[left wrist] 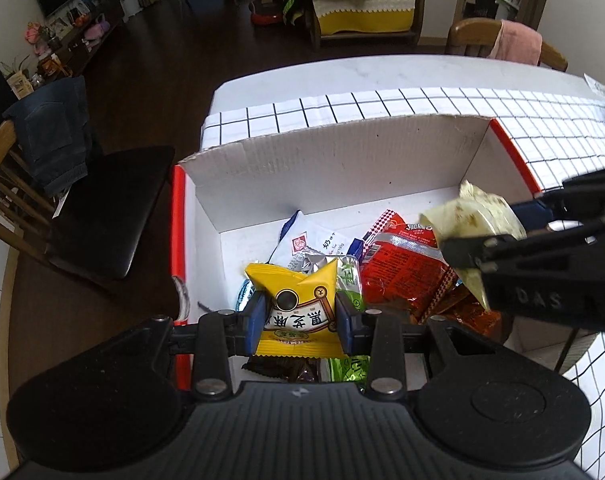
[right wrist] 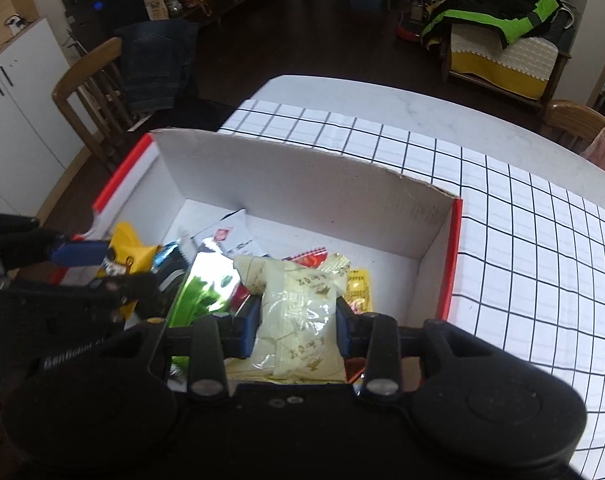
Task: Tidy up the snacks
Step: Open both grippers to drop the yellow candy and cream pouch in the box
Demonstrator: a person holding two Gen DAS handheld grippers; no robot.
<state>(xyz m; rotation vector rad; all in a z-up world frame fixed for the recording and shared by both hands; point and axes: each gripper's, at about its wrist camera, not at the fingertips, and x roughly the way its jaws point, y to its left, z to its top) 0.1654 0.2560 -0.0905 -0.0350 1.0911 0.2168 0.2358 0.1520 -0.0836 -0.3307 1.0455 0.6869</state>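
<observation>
Left gripper (left wrist: 298, 322): clenched on a yellow foil snack packet with black characters on a white band (left wrist: 296, 300); both blue pads press its sides, and the packet stands upright between them, over the near left part of the box.

Right gripper (right wrist: 297, 332): clenched on a pale cream, crinkled plastic snack packet with brown print (right wrist: 298, 320); the blue pads squeeze its middle, and its top flares out ahead of the fingertips.

Gripper to gripper: in the left wrist view the right gripper (left wrist: 498, 232) comes in from the right side, its cream packet (left wrist: 474, 216) held above the pile; in the right wrist view the left gripper (right wrist: 102, 264) sits to the left, with the yellow packet (right wrist: 132, 252) in its fingers.

Box: a white corrugated cardboard box with red outer edges (left wrist: 326, 160), open-topped, straight ahead of and under both grippers, resting on a white tablecloth with a black grid (left wrist: 422, 104).

Pile in box: a red foil snack bag with white text (left wrist: 406, 272) lies just right of the left gripper's packet; a white sachet with a red seal (left wrist: 314, 240) lies beyond it; a shiny green wrapper (right wrist: 206, 292) lies just left of the right gripper.

Beyond the left side of the box: a wooden chair with a dark seat (left wrist: 98, 216).
</observation>
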